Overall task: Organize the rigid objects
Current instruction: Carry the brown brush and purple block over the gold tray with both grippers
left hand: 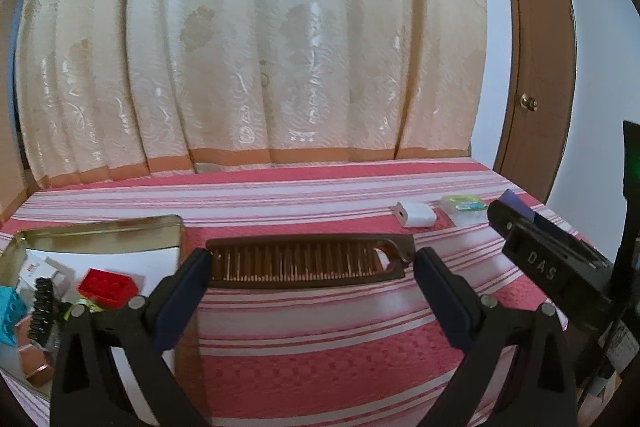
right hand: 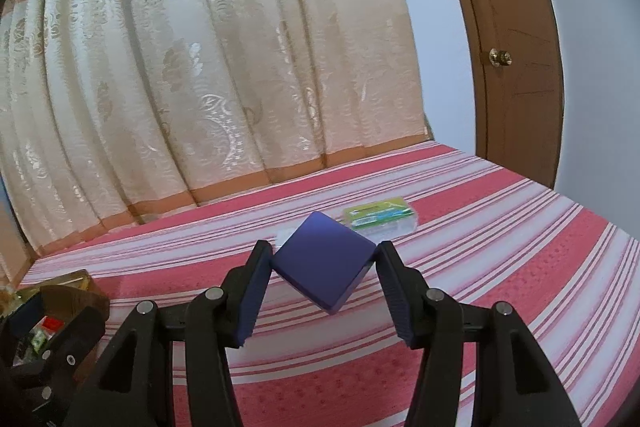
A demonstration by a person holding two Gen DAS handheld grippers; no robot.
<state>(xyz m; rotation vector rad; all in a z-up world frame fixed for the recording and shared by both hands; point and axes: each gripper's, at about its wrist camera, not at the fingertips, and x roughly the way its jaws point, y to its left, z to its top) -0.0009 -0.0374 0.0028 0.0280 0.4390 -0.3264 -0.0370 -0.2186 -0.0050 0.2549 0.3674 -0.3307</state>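
Black gripper arms fill the bottom of both wrist views; behind them a red-and-white striped bedspread (left hand: 320,367) runs up to a cream patterned curtain (left hand: 256,39) across the top, with a brown door (right hand: 516,67) at the upper right; at the lower left of the left view an open metal tin (left hand: 100,235) holds a red brick (left hand: 106,285), a turquoise block (left hand: 10,311) and a black brush (left hand: 42,311); the left gripper (left hand: 312,261) is clamped end to end on a brown folding comb (left hand: 308,261) held above the cloth at centre frame; the right gripper (right hand: 322,261) pinches a dark blue square box (right hand: 324,263) by two opposite corners, centre of its view; beyond it lie a clear plastic case with green contents (right hand: 380,219) and, in the left view, a white charger (left hand: 416,214) at right of centre.
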